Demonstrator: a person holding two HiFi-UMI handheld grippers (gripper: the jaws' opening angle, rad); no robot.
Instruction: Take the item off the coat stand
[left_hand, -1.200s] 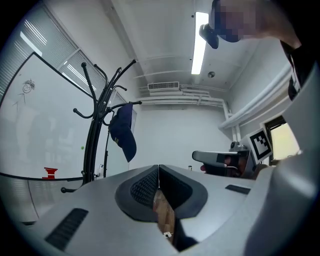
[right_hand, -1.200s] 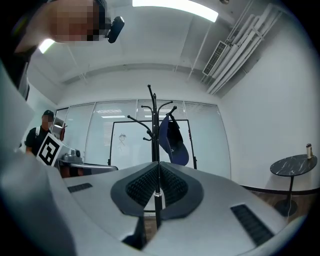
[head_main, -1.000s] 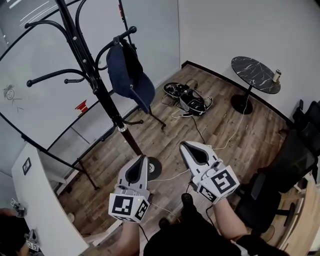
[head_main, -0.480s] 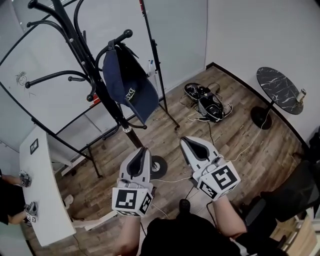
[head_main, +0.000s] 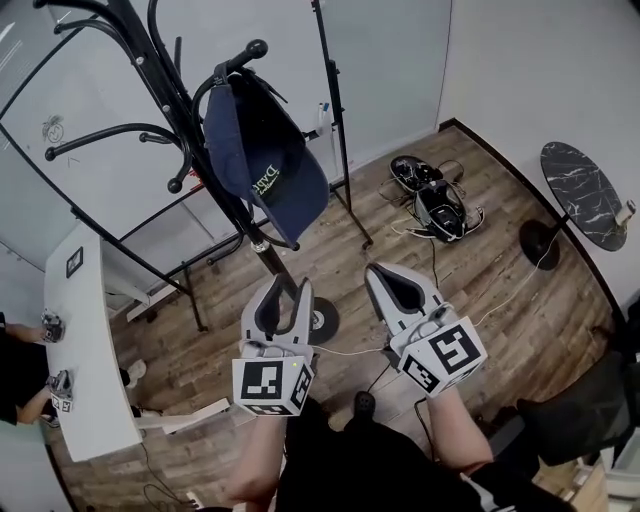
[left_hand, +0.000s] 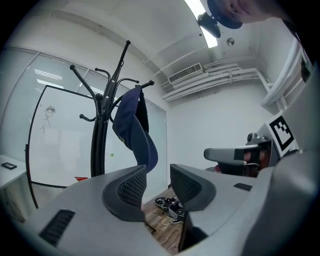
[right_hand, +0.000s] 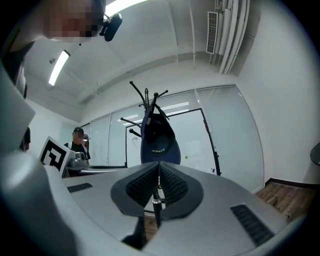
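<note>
1. A dark blue cap (head_main: 265, 165) hangs on a curved hook of the black coat stand (head_main: 215, 190). It hangs high up, just beside the stand's pole.
2. The left hand-held gripper (head_main: 284, 292) points at the coat stand. Its jaws have just been opening. They stand partly apart now, with nothing between them.
3. The right hand-held gripper (head_main: 383, 278) points at the coat stand too. Its jaws are pressed together and hold nothing.
4. Both hand-held grippers are away from the coat stand. They touch neither the stand nor the cap.
5. A whiteboard (head_main: 90, 120) on thin legs stands behind the coat stand.
6. A white counter (head_main: 85, 350) is on the left of the coat stand.
7. A pile of shoes (head_main: 435, 200) lies on the wooden floor (head_main: 500, 290), to the right of the coat stand.
8. A small round table (head_main: 585, 195) with a dark top stands farther right of the coat stand, past the shoes.
</note>
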